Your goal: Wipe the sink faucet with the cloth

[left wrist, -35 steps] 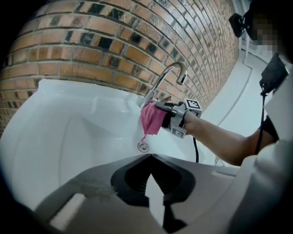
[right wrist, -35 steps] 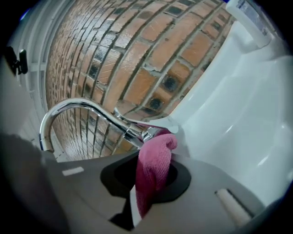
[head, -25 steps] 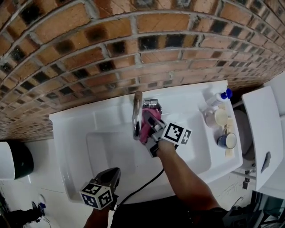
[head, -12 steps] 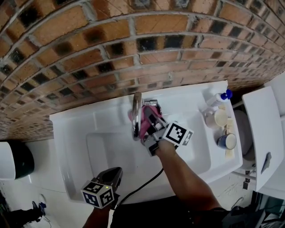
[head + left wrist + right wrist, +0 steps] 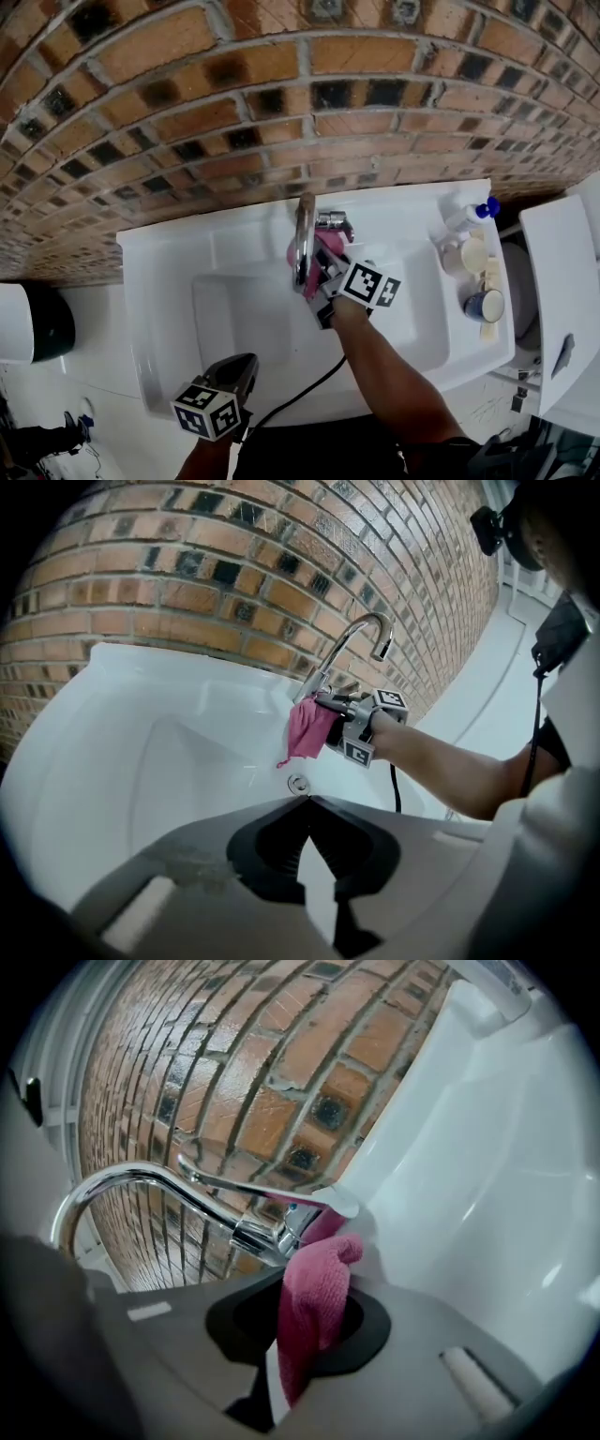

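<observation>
Right gripper (image 5: 325,270) clenched on the pink cloth (image 5: 314,1302); cloth lay at the faucet (image 5: 302,234) base just ahead of the jaws, apparently touching it; spout arched up and out over the sink (image 5: 169,272). Left gripper (image 5: 242,367) closed on nothing, well apart at the front rim; right gripper far nearer.

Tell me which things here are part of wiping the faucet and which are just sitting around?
In the job: faucet; pink cloth, clamped in the right gripper and held at the faucet's base; sink.

Lying about: blue-capped bottle, cream cup and blue mug at the sink's right end; left gripper, shut and idle at the front rim.
</observation>
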Demonstrator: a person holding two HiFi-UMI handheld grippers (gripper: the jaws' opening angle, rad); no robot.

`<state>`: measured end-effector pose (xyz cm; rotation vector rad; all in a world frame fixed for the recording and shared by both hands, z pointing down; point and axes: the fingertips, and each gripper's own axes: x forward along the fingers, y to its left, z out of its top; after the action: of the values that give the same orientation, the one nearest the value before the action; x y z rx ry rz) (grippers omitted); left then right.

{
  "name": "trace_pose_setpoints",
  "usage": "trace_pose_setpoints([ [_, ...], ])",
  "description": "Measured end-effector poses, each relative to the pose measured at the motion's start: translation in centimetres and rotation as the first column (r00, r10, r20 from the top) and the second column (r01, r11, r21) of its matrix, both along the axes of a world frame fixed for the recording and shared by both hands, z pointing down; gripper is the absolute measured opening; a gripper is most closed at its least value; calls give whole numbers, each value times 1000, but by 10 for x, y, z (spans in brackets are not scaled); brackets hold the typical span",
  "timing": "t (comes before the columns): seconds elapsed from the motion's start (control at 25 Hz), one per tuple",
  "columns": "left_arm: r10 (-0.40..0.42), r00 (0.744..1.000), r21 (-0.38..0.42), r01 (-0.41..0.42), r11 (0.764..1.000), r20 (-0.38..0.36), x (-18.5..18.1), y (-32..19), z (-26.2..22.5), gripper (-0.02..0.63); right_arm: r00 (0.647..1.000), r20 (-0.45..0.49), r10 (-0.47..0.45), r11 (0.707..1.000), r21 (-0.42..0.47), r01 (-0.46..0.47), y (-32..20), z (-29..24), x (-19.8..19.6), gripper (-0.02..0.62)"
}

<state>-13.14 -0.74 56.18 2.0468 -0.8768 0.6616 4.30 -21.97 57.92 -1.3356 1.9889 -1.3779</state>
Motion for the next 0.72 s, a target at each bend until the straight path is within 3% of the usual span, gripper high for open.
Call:
trace_pose_setpoints([
  [0.32,-40,999,18,40,999,5,-15,12,-9,5,990,142,17,998,64,-27,-2,-46,-10,48],
  [0.52,-50,999,48,50,998,-10,-12,11,-18,5,919,394,21,986,147,-85,-2,-91,-8,48],
  [0.72,-50,999,65,50,997,-7,-6,19,-25,5,916,400,3,974,208,-94,-8,-125,0,48],
])
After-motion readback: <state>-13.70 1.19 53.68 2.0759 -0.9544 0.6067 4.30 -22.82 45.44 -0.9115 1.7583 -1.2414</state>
